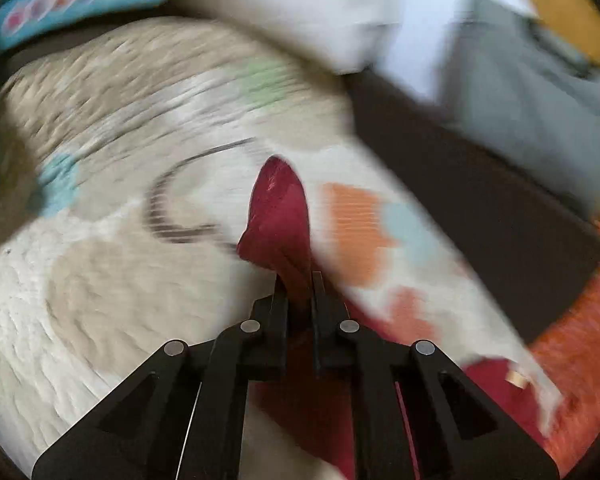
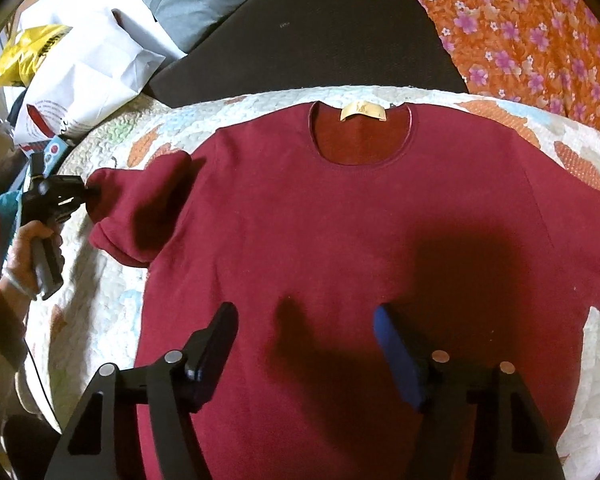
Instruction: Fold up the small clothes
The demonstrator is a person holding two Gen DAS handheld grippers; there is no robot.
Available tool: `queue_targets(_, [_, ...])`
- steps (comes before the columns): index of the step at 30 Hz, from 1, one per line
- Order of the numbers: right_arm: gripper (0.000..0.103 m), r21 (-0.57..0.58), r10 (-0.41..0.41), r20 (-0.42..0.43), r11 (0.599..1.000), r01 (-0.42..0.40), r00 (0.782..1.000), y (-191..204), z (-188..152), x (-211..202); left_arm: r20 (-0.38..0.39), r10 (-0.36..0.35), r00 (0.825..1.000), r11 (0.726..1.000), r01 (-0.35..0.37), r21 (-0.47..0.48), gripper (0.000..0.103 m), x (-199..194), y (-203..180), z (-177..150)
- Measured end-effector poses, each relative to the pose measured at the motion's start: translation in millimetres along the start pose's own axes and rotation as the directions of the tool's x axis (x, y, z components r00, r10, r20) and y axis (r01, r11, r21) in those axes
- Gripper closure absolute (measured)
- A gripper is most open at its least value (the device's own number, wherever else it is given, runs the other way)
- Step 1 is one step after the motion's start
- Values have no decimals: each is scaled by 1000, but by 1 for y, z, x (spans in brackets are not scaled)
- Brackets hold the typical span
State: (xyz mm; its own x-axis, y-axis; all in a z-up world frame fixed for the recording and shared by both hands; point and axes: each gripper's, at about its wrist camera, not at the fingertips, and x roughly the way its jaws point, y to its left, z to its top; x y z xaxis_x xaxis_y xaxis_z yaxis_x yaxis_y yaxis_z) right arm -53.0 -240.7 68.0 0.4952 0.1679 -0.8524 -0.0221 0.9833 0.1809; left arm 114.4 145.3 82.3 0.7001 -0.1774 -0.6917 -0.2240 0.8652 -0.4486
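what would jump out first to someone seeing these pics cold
The dark red sweater fills the middle of the right wrist view, spread flat on a quilted patchwork mat with its tan neck label at the top. At its left side the left claw pinches the sleeve and lifts it, while the right claw hangs open above the hem. An orange flowered cloth lies top right.

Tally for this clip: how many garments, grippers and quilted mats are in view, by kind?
Maroon sweater: 1
Grippers: 2, left gripper pinching the sweater's sleeve, right gripper open above the sweater
Quilted mat under the sweater: 1
Total: 4
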Motion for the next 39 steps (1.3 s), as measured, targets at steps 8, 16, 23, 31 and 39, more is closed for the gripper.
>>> queue_targets(8, [35, 121, 101, 109, 986, -114, 989, -11, 28, -41, -68, -314, 947, 923, 321, 212, 96, -88, -127, -68])
queue_targets(16, [29, 188, 328, 190, 913, -363, 925, 12, 76, -63, -183, -268, 946, 868, 319, 382, 96, -80, -186, -166])
queue_targets(23, [28, 255, 373, 83, 889, -381, 924, 26, 83, -20, -208, -246, 947, 823, 317, 472, 96, -84, -200, -203])
queue_targets(31, [92, 85, 322, 77, 941, -328, 944, 26, 84, -23, -267, -316, 911, 826, 402, 394, 80, -114, -181, -188])
queue_targets(39, [93, -61, -64, 315, 994, 88, 947, -37, 107, -95, -109, -151, 983, 883, 184, 432, 80, -105, -152, -172])
